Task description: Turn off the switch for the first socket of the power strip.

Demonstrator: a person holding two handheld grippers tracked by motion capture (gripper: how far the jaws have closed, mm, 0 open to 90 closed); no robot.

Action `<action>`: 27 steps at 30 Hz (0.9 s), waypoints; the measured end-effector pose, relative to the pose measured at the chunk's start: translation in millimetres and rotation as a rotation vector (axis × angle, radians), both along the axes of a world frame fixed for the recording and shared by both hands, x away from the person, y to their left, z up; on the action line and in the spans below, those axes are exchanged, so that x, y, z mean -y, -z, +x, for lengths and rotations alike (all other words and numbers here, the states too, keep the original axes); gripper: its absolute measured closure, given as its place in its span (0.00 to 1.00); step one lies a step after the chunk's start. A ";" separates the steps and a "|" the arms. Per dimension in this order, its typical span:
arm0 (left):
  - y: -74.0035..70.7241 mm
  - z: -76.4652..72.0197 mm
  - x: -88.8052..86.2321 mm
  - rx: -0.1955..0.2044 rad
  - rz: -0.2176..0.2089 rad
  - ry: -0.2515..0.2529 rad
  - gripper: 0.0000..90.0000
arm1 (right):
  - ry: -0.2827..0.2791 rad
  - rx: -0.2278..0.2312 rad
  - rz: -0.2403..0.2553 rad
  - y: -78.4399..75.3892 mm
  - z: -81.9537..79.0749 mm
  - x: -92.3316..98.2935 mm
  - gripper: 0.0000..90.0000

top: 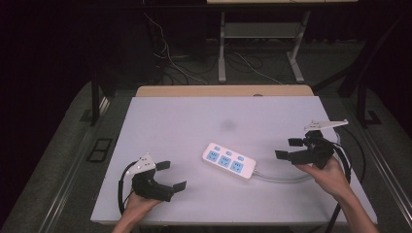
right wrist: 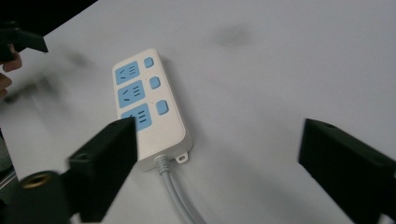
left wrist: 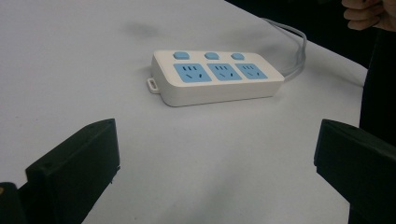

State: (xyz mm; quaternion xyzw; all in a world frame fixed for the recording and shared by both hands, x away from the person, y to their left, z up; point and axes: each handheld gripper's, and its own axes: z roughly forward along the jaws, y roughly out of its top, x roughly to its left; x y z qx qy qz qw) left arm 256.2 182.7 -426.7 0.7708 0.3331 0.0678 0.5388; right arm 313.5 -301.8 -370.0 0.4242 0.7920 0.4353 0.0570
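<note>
A white power strip [top: 229,160] with three blue sockets and three blue buttons lies flat near the middle of the white table [top: 184,121]. Its grey cable [top: 282,177] curves off to the right. My left gripper [top: 171,175] is held low at the front left, open and empty, with the strip [left wrist: 215,77] ahead of its jaws. My right gripper [top: 288,148] hovers at the right, open and empty, with the strip [right wrist: 148,105] and its cable [right wrist: 180,198] below and ahead of its left jaw.
A dark smudge [top: 227,125] marks the table behind the strip. A wooden edge [top: 223,91] runs along the table's far side. Beyond it stand desk legs [top: 222,48] and loose cables on the floor [top: 170,60]. The person's other hand [left wrist: 369,14] shows at the top right.
</note>
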 end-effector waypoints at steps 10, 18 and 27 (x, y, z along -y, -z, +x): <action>0.1 0.0 0.5 -0.002 0.001 0.000 0.00 | -0.007 -0.001 0.040 6.5 -19.8 4.3 0.00; -0.1 -0.2 0.6 -0.001 0.001 0.000 0.00 | -0.005 0.007 0.068 14.9 -33.0 6.2 0.00; -0.1 -0.1 0.7 -0.001 0.003 0.002 0.00 | -0.002 0.030 0.097 30.2 -47.6 7.6 0.01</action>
